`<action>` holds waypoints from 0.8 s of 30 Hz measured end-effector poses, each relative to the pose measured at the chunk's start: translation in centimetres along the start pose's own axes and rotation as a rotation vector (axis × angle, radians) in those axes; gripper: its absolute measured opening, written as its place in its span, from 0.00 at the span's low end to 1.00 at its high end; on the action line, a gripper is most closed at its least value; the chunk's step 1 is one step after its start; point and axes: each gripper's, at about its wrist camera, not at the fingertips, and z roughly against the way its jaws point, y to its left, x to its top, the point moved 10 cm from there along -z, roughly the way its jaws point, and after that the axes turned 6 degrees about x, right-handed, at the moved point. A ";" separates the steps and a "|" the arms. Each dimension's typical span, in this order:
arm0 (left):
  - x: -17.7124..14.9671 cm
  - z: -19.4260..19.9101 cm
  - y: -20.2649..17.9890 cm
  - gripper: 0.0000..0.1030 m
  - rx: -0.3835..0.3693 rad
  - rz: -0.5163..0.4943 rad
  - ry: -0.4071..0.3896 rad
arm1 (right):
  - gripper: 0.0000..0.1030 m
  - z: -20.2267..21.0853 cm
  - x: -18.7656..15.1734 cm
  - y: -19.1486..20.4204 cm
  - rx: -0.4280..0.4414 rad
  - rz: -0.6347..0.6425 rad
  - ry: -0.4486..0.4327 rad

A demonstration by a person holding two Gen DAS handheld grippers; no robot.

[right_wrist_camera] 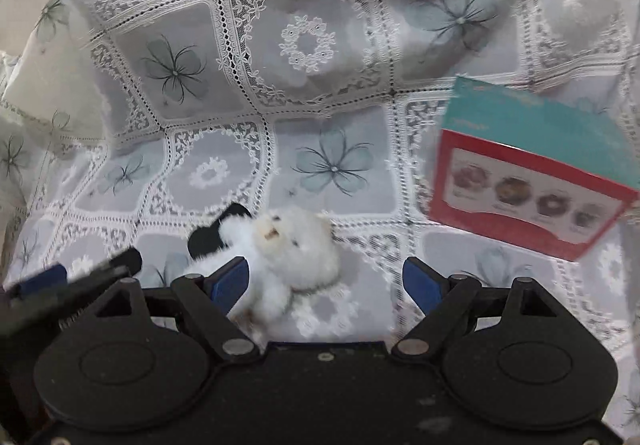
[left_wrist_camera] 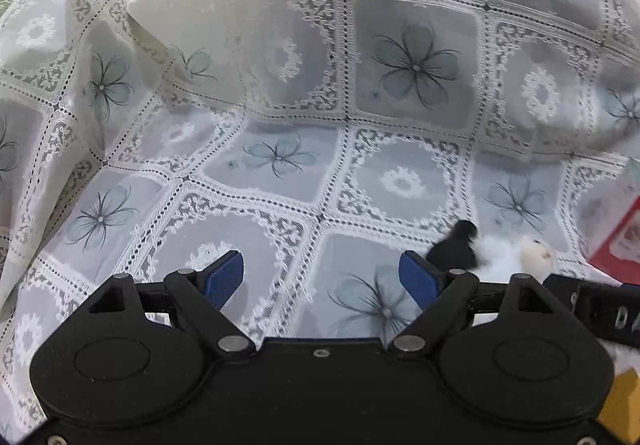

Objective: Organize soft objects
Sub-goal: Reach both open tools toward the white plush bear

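Plush toy [right_wrist_camera: 288, 253], white with a black part at its left, lies on the lace-patterned cloth [right_wrist_camera: 320, 85] covering the counter, just ahead of the right hand-held gripper [right_wrist_camera: 326, 281] and nearer its left blue pad than its right. That gripper stands wide open and holds nothing; the toy is only partly between its fingers. The left hand-held gripper [left_wrist_camera: 322, 277] is likewise wide open and empty, over bare cloth, with the toy [left_wrist_camera: 496, 253] off to its right.

Judgement on the step in hand: this is the approach to a grasp on the toy. To do it well, the right gripper should shift toward the toy so the body sits centred between the pads, then close on the thick white torso rather than the loose fur or the black part, and clear of the cloth beneath, which could bunch up.

A red and teal box [right_wrist_camera: 532, 173] stands to the right, printed with pictures of doughnuts. Its lettering is too blurred to read.
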 end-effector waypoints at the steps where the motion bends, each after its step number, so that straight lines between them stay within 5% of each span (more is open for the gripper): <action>1: -0.1 -0.3 0.1 0.79 0.002 0.006 -0.001 | 0.82 -0.5 0.2 0.2 0.010 -0.015 0.005; 7: -1.4 -1.9 0.2 0.79 -0.007 0.046 0.044 | 0.82 -3.2 0.3 0.9 0.002 -0.027 0.018; 11: -1.5 -2.2 0.4 0.88 0.002 0.056 0.038 | 0.86 -3.6 -0.1 0.7 -0.016 0.032 -0.016; 21: -1.9 -2.3 -0.9 0.88 0.024 -0.046 0.032 | 0.86 -1.7 1.1 -0.6 -0.162 0.234 -0.138; 24: -2.0 -2.5 -1.2 0.88 0.005 -0.064 0.038 | 0.82 -1.2 1.2 -0.9 -0.113 0.177 -0.123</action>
